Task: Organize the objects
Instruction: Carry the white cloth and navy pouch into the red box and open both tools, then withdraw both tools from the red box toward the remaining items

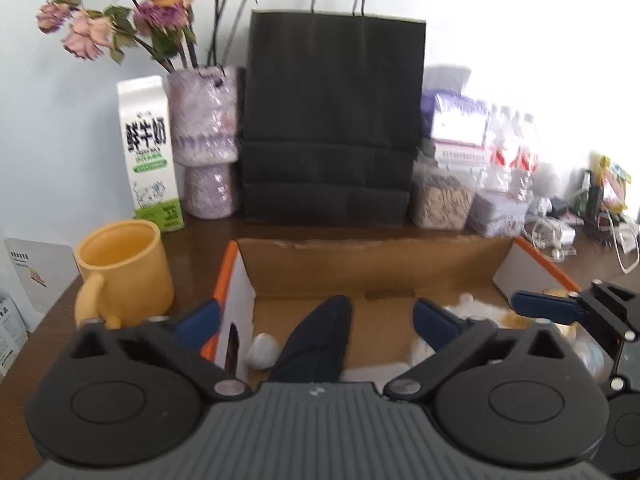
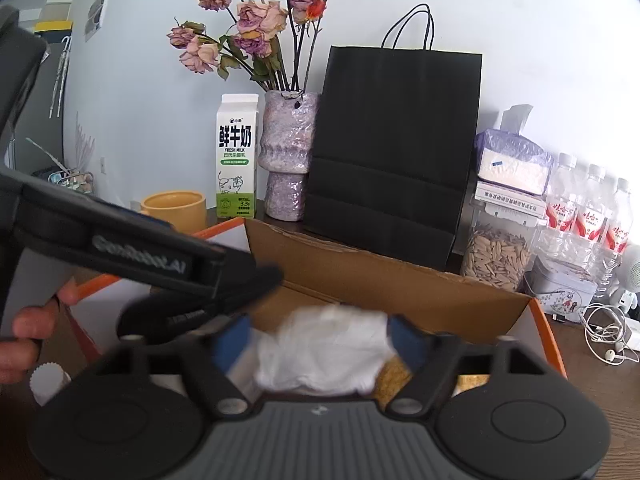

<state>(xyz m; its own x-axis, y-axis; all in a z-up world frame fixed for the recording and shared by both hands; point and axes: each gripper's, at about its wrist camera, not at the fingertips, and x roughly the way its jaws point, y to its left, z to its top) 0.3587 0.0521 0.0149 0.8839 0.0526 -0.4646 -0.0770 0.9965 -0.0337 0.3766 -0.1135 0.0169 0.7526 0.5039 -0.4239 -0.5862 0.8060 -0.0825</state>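
From the left wrist view, my left gripper point(image 1: 316, 320) hangs over the near edge of the cardboard box point(image 1: 372, 264) with its blue-tipped fingers point(image 1: 434, 318) spread wide. A dark object point(image 1: 320, 336) stands between them — touching neither finger as far as I can tell. A small white object point(image 1: 262, 350) lies just beside it on the box floor. The yellow mug point(image 1: 124, 268) stands outside the box to the left, near the milk carton point(image 1: 150, 152); the black paper bag point(image 1: 332, 120) stands behind the box.

From the right wrist view, my right gripper point(image 2: 320, 340) has a crumpled white bag point(image 2: 324, 348) between its fingers point(image 2: 404, 340), something yellow showing beneath it. Blur keeps me from saying whether the fingers press it or only flank it. The bag is low over the box, toward its right side.

I judge the step in hand to be placing things into the box. Next, I'd settle the white bag fully on the box floor and let it go — and the left gripper must either close on the dark object or back away from it without knocking the box wall.
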